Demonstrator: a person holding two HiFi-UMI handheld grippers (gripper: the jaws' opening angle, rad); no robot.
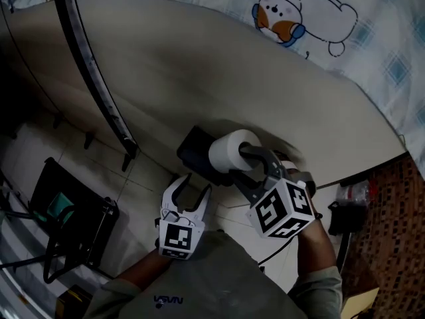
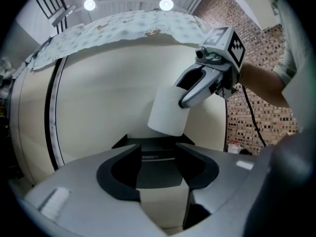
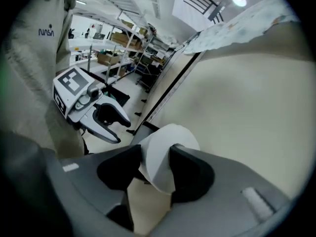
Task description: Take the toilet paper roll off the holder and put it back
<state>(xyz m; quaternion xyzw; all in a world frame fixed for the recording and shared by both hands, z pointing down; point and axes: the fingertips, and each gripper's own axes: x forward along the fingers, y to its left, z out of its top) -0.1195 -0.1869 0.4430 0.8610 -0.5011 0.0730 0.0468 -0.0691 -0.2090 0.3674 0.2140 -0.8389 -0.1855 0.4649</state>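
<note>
A white toilet paper roll (image 1: 229, 150) sticks out from a black holder (image 1: 194, 150) on the curved beige wall. My right gripper (image 1: 247, 161) is shut on the roll, one jaw on each side of it; in the right gripper view the roll (image 3: 160, 154) fills the gap of that gripper (image 3: 155, 164). My left gripper (image 1: 194, 186) hangs below and left of the holder, open with nothing between its jaws. The left gripper view looks up past that gripper (image 2: 157, 164) at the holder (image 2: 155, 149) and the roll (image 2: 168, 110).
A black strip (image 1: 93, 78) runs down the beige wall panel. A cloth with a cartoon print (image 1: 292, 12) lies over the top of the wall. A black wire stand (image 1: 66, 211) sits on the tiled floor at left. Shelves (image 3: 123, 43) stand further back.
</note>
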